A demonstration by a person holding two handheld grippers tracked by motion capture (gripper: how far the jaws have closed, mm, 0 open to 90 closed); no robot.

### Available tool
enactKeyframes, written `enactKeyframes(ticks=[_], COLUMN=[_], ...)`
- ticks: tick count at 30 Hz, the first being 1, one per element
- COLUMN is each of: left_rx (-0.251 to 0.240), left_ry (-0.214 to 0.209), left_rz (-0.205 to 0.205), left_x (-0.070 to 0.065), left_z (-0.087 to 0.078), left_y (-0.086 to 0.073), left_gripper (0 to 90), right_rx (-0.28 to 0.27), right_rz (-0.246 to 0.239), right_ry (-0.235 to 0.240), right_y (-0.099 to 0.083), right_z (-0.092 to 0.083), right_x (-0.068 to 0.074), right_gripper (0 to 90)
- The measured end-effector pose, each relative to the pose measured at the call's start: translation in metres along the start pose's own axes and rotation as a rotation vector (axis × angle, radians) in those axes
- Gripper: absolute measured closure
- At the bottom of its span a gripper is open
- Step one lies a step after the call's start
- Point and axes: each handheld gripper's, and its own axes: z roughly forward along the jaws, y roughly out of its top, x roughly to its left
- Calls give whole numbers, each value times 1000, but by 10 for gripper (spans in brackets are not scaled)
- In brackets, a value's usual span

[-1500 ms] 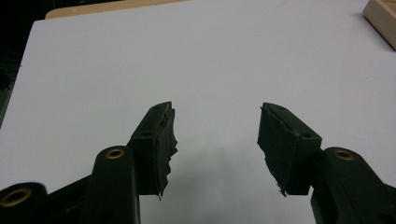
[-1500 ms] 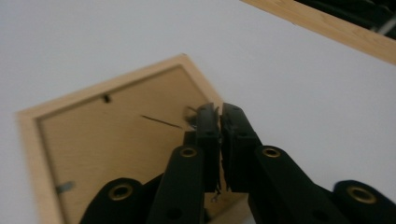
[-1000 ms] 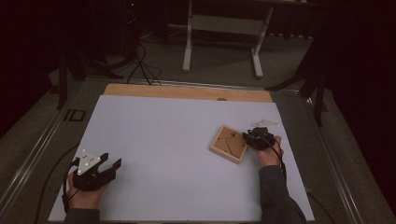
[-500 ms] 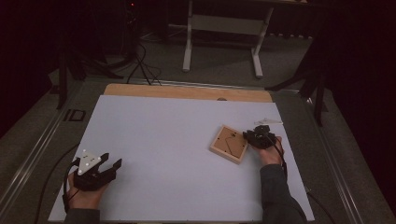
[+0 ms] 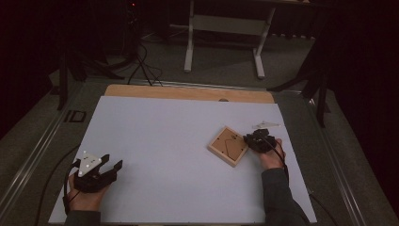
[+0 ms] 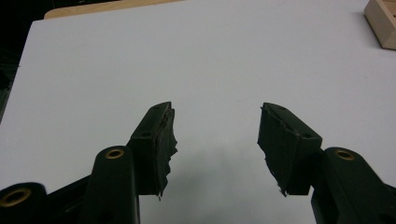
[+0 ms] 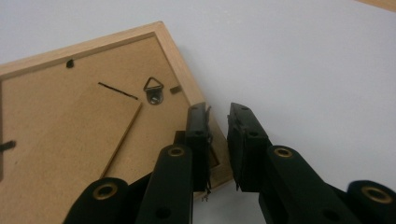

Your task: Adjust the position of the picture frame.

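Observation:
A wooden picture frame lies face down on the white table, right of centre. Its brown backing and small metal hanger face up. My right gripper is at the frame's right corner. In the right gripper view its jaws straddle the frame's rim, one pad over the backing and one outside. They have just been closing, and a narrow gap still shows beside the rim. My left gripper rests at the front left, open, with nothing between its pads.
A bare wooden strip runs along the table's far edge. A small pale object lies just beyond the right hand. A corner of the frame sits at the top right of the left gripper view. A white stand is on the floor beyond.
The right gripper has shifted very slightly at the frame's right corner. The frame and the left gripper have stayed where they were.

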Motion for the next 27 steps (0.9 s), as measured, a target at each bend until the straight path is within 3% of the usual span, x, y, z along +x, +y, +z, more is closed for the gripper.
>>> enactKeyframes(ticks=[18, 27], left_rx=[1, 0], left_ry=[0, -1], left_rz=[2, 6], left_x=[-1, -1], left_z=[0, 0], left_y=[0, 1], left_gripper=[453, 453], right_rx=[12, 26], right_rz=[-33, -27], right_ry=[-5, 56], right_y=[-9, -13], right_z=[-11, -18], right_x=[23, 40], right_gripper=[811, 815])
